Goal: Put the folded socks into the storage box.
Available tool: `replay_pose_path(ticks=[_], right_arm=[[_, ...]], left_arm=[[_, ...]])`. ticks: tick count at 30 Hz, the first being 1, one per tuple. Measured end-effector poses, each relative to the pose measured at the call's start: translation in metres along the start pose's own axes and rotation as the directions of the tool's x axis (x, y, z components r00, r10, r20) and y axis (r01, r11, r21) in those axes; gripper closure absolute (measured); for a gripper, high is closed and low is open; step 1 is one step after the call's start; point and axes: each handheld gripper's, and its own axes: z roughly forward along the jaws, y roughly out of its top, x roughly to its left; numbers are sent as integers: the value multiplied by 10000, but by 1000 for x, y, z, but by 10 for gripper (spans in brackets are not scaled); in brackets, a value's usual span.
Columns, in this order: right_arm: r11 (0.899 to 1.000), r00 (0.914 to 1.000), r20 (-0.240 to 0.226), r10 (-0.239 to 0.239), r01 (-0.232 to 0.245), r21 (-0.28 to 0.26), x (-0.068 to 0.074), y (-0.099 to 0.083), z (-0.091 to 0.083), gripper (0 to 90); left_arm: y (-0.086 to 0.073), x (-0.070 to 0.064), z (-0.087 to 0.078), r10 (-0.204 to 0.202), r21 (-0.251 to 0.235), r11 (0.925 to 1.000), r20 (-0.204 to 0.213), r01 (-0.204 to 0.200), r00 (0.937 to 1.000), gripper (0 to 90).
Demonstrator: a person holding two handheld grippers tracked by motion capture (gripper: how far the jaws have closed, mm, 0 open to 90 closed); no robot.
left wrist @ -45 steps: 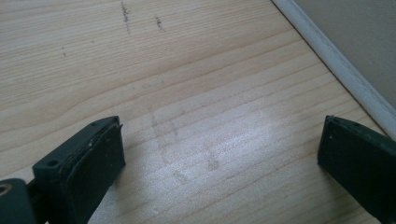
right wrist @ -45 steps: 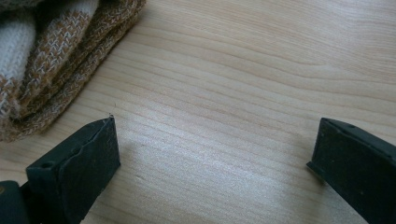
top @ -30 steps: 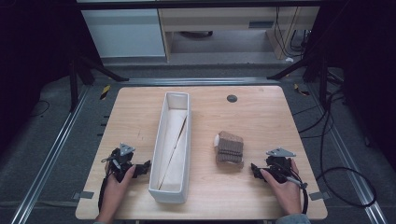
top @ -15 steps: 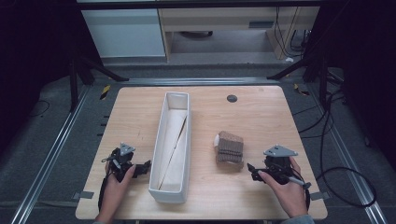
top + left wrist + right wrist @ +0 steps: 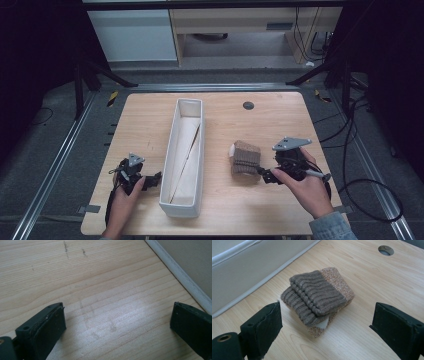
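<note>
You are bringing your right gripper [image 5: 264,174] in toward the socks [image 5: 246,157] lying on the table [image 5: 280,115] beside the bin [image 5: 186,165], fingers spread and probably not touching them yet, while your left gripper [image 5: 150,178] is idling, fingers spread.

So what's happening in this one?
A person holds a two-jaw gripper in each hand at a light wooden table. The right gripper, jaws open, points at a folded pair of brown ribbed socks lying on the table, not touching them yet. The left gripper rests open beside a long white rectangular bin. Nothing has been picked up.
</note>
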Motion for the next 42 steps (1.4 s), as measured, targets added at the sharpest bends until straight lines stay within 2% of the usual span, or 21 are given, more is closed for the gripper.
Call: replay_pose_path(ticks=[8, 9, 16, 23, 28, 35, 38, 42], right_arm=[[9977, 9982, -106, -588, 592, 322, 1, 20, 3, 121], [9946, 9956, -127, -928, 932, 446, 2, 26, 5, 133], [9829, 9866, -372, -1588, 1616, 887, 5, 37, 15, 153], [9730, 9785, -625, -1967, 2027, 1105, 5, 47, 21, 146], [9701, 9747, -917, -2038, 2137, 1150, 4, 50, 25, 134], [9556, 9617, -1159, -2483, 2628, 1333, 6, 53, 33, 229], [9471, 9551, -1169, -2721, 2873, 1431, 8, 52, 36, 233], [9335, 9418, -1276, -3109, 3279, 1453, 12, 52, 40, 226]], left_arm=[[1, 0, 1, 38, 1, 10000, 45, -38, 10000, 0], [2, 0, 2, 49, 1, 10000, 53, -49, 10000, 0], [2, 0, 2, 44, 0, 10000, 51, -44, 10000, 0], [2, 0, 2, 81, 25, 10000, 50, -81, 10000, 0], [2, 0, 2, 87, 36, 10000, 57, -88, 9999, 0], [2, 0, 2, 80, 27, 10000, 49, -80, 10000, 0], [2, 0, 2, 87, 31, 10000, 52, -87, 9999, 0], [2, 0, 2, 82, 29, 10000, 54, -82, 10000, 0]])
